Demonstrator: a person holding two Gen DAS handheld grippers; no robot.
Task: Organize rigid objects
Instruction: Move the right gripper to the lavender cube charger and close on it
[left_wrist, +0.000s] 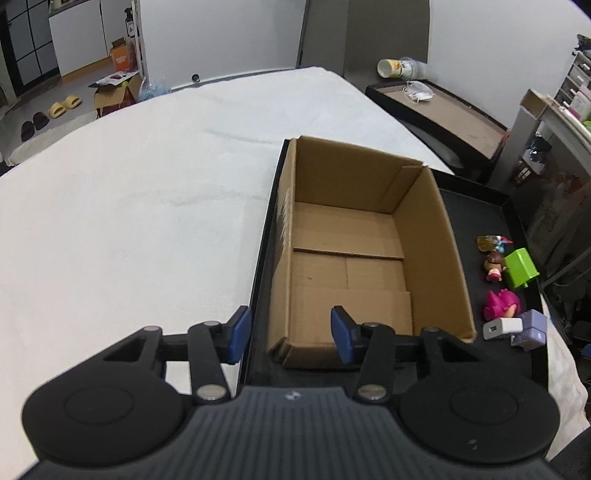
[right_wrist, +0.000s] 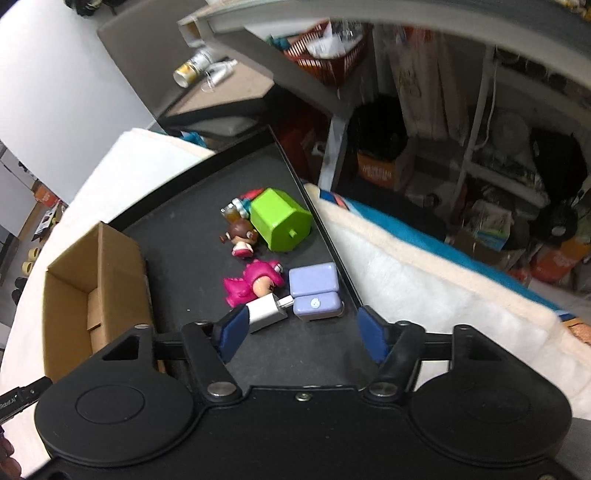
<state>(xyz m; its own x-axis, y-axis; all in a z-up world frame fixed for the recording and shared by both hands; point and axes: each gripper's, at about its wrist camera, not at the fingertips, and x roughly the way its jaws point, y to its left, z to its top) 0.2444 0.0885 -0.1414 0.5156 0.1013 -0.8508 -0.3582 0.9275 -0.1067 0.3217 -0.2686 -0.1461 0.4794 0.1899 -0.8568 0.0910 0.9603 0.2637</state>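
Note:
An open empty cardboard box (left_wrist: 354, 251) stands on a black tray (left_wrist: 476, 206); it also shows in the right wrist view (right_wrist: 92, 280). On the tray (right_wrist: 192, 229) right of the box lie a green block (right_wrist: 280, 221), a brown-haired doll (right_wrist: 242, 236), a pink figure (right_wrist: 255, 282), a white charger (right_wrist: 267, 312), a lilac toy (right_wrist: 316, 291) and a small figure (right_wrist: 236, 210). My left gripper (left_wrist: 290, 332) is open and empty over the box's near left corner. My right gripper (right_wrist: 303, 332) is open and empty, just short of the charger and lilac toy.
The tray lies on a white bed (left_wrist: 140, 192). A second tray (left_wrist: 439, 107) with a cup (left_wrist: 391, 68) stands beyond. A blue and cream blanket (right_wrist: 424, 269) lies right of the tray, with cluttered shelves (right_wrist: 498, 166) behind it.

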